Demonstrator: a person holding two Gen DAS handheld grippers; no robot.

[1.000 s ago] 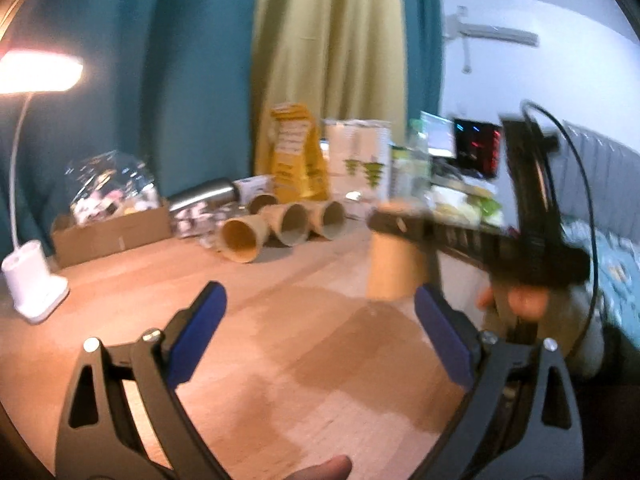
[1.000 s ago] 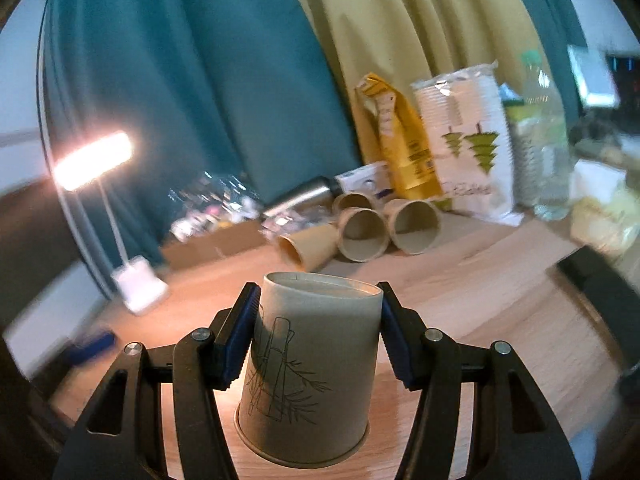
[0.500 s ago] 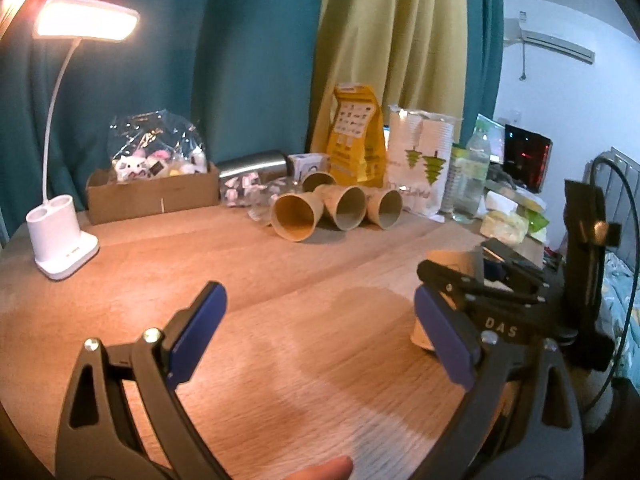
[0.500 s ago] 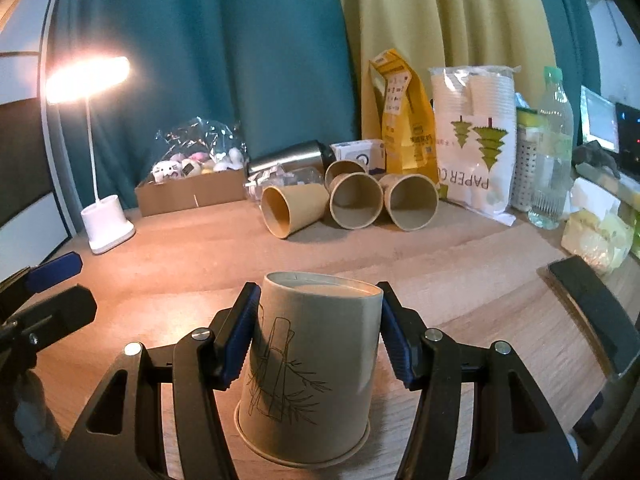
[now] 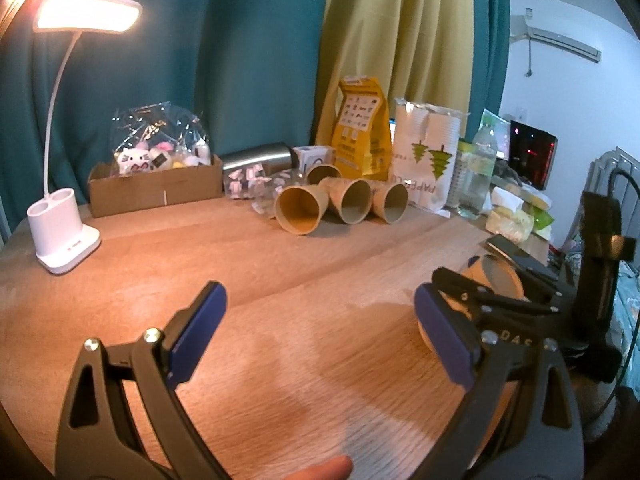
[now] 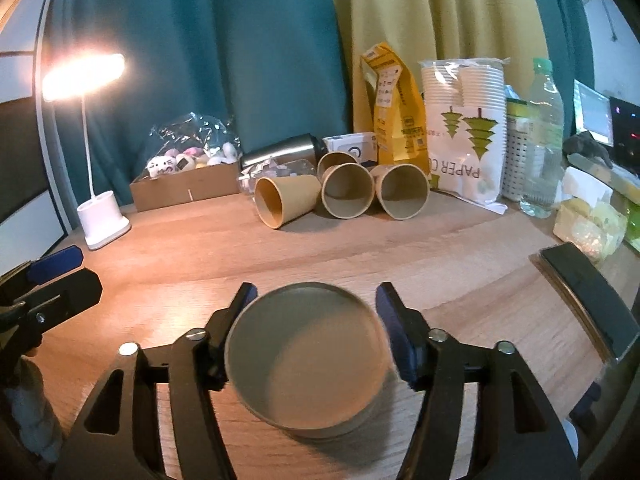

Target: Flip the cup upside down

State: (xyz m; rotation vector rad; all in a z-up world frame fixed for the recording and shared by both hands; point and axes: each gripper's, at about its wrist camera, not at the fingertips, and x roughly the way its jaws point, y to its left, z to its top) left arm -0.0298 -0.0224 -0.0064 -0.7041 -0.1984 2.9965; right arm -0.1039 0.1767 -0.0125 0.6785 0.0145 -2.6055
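A tan paper cup [image 6: 306, 364] stands upside down on the wooden table [image 6: 460, 264], its flat base facing up. My right gripper [image 6: 316, 320] is open around it, with a visible gap at the right pad. In the left wrist view the same cup [image 5: 498, 280] shows at the right, between the right gripper's black fingers. My left gripper [image 5: 320, 328] is open and empty above the table's middle. It also shows at the left edge of the right wrist view [image 6: 52, 276].
Several tan cups [image 6: 348, 196] lie on their sides at the back. Behind them stand a yellow bag [image 6: 394, 120], a paper-cup pack [image 6: 466, 136] and a water bottle [image 6: 540, 140]. A lit desk lamp [image 5: 64, 236] and a cardboard box [image 5: 156, 188] stand at the left. A dark phone [image 6: 588, 296] lies at the right.
The right gripper has opened off the cup, which now stands upside down on the table. The right wrist view now looks down on the cup's base. The left gripper stays open.
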